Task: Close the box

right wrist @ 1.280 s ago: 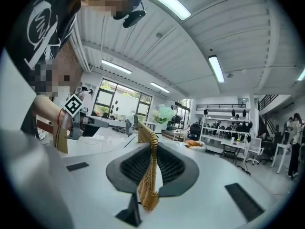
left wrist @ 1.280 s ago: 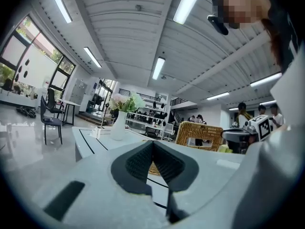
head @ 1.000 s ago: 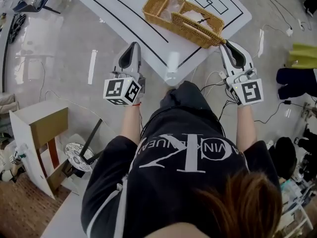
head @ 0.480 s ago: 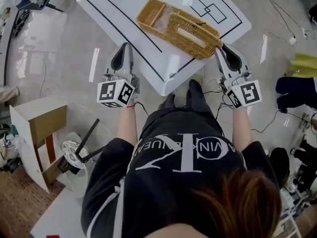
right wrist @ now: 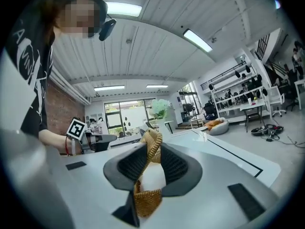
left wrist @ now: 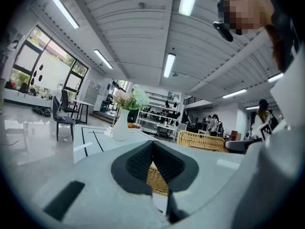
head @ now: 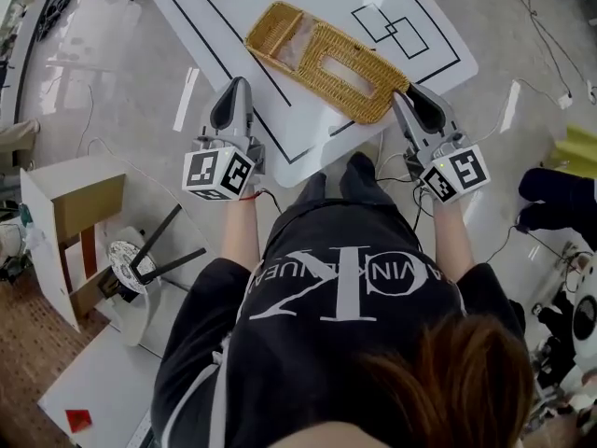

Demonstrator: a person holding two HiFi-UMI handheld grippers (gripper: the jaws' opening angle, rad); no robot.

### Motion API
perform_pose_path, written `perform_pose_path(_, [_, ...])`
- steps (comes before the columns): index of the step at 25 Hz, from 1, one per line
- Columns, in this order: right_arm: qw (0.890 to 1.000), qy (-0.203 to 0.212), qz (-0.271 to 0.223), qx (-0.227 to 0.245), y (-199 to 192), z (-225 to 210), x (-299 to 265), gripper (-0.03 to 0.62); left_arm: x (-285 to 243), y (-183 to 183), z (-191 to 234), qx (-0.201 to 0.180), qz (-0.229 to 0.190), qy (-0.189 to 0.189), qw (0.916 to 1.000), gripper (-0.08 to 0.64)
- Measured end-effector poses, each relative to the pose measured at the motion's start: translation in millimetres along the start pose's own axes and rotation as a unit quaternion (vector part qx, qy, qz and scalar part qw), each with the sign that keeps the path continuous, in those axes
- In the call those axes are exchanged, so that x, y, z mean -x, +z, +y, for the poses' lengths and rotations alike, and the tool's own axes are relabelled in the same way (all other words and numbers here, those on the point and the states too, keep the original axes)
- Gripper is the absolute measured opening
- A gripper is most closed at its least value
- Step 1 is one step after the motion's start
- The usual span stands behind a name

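Observation:
A woven wicker box (head: 322,56) lies at an angle on the white table (head: 233,3). Its lid (head: 359,87), with a rectangular cut-out, lies flat over the right part, and the left end (head: 278,34) shows uncovered. My right gripper (head: 403,91) is at the box's right corner. Its jaws are opening, and the wicker edge (right wrist: 151,147) stands between the pads with a gap beside it. My left gripper (head: 235,87) hangs shut and holds nothing beside the table's left edge, short of the box (left wrist: 202,140).
A white vase of flowers (left wrist: 121,123) stands on the far side of the table. Black tape lines (head: 210,40) mark the tabletop. On the floor at the left are a cardboard-and-white stand (head: 70,227) and a dark tripod-like object (head: 140,259). Cables (head: 508,231) trail at the right.
The lid, raised on edge a second ago, now lies flat on the box. The right gripper has come down with it, and its jaws have parted. The left gripper has barely moved.

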State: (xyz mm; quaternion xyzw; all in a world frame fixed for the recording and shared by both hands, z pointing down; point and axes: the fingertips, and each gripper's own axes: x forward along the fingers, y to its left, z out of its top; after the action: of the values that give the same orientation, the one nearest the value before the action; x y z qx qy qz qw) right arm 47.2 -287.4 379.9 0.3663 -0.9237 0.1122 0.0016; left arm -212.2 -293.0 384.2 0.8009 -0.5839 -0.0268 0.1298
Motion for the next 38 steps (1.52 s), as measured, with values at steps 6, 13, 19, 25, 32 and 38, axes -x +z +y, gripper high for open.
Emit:
perform_pose_path(6, [0.999, 0.029, 0.013, -0.042, -8, -13, -3, 0.098, -9, -2, -5, -0.001, 0.004, 0.015, 0.9999, 0.008])
perform_pose_path(13, [0.995, 0.057, 0.06, -0.06, -20, -20, -4, 0.119, -17, -3, -11, 0.005, 0.003, 0.016, 0.9999, 0.008])
perform_pose_path(19, [0.991, 0.088, 0.099, -0.023, -28, -21, -4, 0.146, -21, -7, -11, 0.008, 0.005, 0.018, 0.9998, 0.008])
perform_pose_path(25, [0.985, 0.101, 0.135, -0.026, -37, -23, -2, 0.188, -22, -7, -10, 0.01, 0.007, 0.015, 0.9998, 0.008])
perform_pose_path(32, [0.984, 0.081, 0.156, 0.0, -48, -28, -2, 0.21, -29, -10, -12, 0.009, 0.011, 0.007, 0.9999, 0.008])
perform_pose_path(38, [0.985, 0.064, 0.161, 0.0, -55, -32, -1, 0.213, -32, -15, -14, 0.009, 0.018, -0.003, 0.9998, 0.008])
